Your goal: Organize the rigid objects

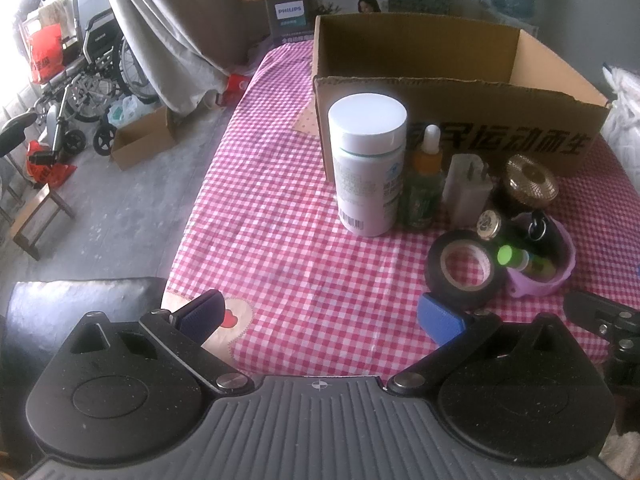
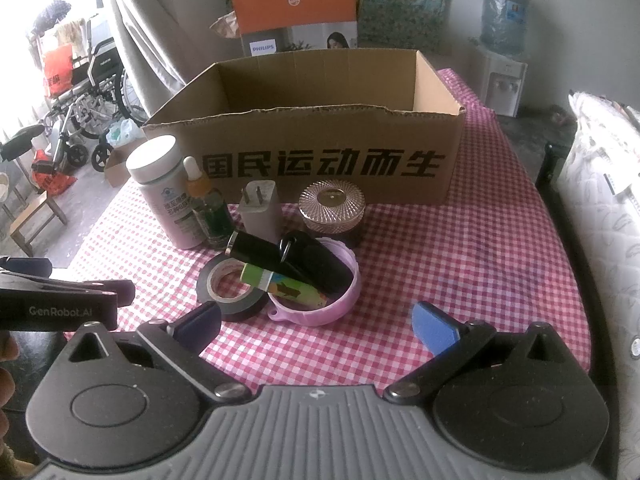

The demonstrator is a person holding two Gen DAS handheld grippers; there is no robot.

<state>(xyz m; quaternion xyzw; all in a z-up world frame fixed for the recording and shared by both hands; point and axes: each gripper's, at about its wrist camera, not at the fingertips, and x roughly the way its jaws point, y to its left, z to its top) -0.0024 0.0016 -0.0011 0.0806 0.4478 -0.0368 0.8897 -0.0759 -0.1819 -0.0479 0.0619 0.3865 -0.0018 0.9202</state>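
Tongs left (image 1: 320,314), right (image 2: 316,320) spread wide, empty; cardboard box (image 2: 320,160) behind.

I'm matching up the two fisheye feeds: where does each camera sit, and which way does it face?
Left wrist: on the left gripper, low at the table's near-left edge, facing the white bottle; own open fingers show.
Right wrist: on the right gripper, facing the pink lid; the left gripper intrudes.
Shared: cardboard box, black tape roll.

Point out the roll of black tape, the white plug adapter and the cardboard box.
Roll of black tape (image 2: 230,286): right wrist view, on its black outer band.
White plug adapter (image 2: 259,214): right wrist view, on its front face below the prongs.
Cardboard box (image 1: 460,100): left wrist view, on its front wall near the torn rim.
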